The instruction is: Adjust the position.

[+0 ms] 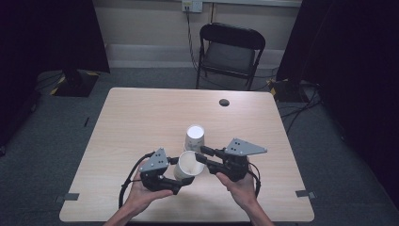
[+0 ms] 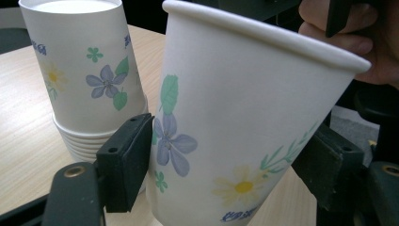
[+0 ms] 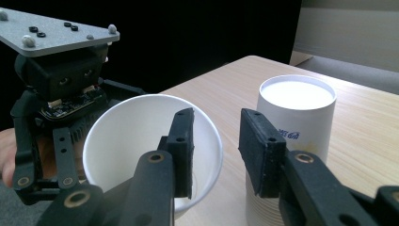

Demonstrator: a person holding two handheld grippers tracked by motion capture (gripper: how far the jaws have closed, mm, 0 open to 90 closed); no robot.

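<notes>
Here the left gripper [image 1: 184, 180] holds a single paper cup [image 1: 188, 165] by its side wall, its fingers [image 2: 124, 160] pressed against the printed paper, just above the near middle of the desk [image 1: 141, 117]. The cup is tilted, mouth open toward the right gripper [image 1: 203, 154], and looks already pulled free of the stack of cups [image 1: 194, 137], which stands upside down on the desk just behind it. The right gripper has its fingers [image 3: 181, 146] narrowly parted, one hanging over the cup's rim and the other outside it, neither visibly pinching the wall. So the separating seems done; what remains, as I judge it, is to hand over or set down the loose cup.

The cups are thin white paper with a rolled rim, tapered, printed with blue and yellow flowers and green leaves. The desk is pale wood-grain laminate, smooth and matte.
</notes>
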